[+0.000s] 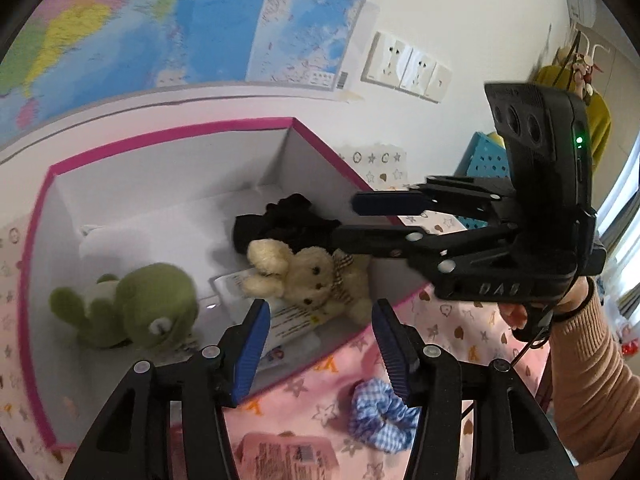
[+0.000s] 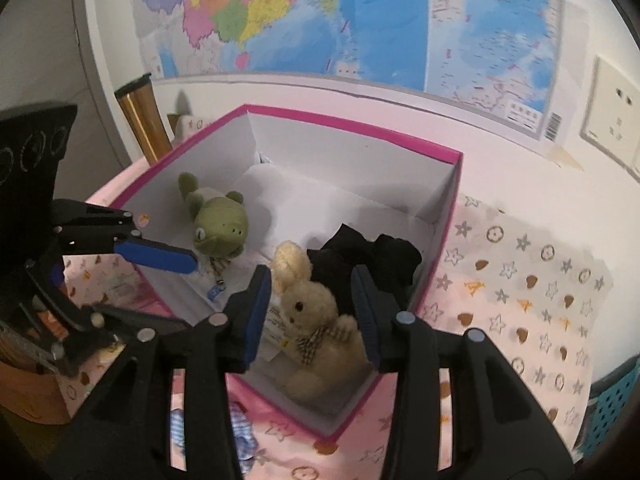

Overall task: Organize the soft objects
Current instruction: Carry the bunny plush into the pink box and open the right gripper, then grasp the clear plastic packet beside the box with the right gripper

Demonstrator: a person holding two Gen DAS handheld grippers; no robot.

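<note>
Inside the pink-rimmed cardboard box with white walls (image 2: 448, 216), three soft things lie together on the floor of it. Seen from the right wrist, a beige plush rabbit with a checked bow (image 2: 316, 320) sits at the box's six o'clock corner, lying on a white printed paper sheet (image 2: 276, 328). A crumpled black cloth (image 2: 372, 260) lies at the rabbit's one o'clock, touching it, and a green plush frog (image 2: 220, 228) lies at the rabbit's ten o'clock, apart from it.

The right gripper (image 2: 312, 312) hangs over the rabbit with its blue-padded jaws apart; the toy shows between them, but the pads do not press on it, and whether they brush its fur I cannot tell. The left gripper (image 1: 318, 344) also stands with its jaws parted and nothing between the pads, poised above the near wall of the box at the rabbit's (image 1: 316, 276) six o'clock. From this side the frog (image 1: 132, 308) lies at the rabbit's nine o'clock and the black cloth (image 1: 288, 220) at its twelve.

Outside the box, a blue-and-white gingham scrunchie (image 1: 380, 416) lies on the pink tablecloth printed with stars and hearts (image 1: 460, 332), at five o'clock of the rabbit, just below the left gripper's right-side finger. A hand (image 1: 520, 316) in a tan knitted sleeve holds the right gripper at three o'clock of the left wrist view. A coloured wall map (image 2: 360, 12) hangs behind the box at twelve o'clock.
</note>
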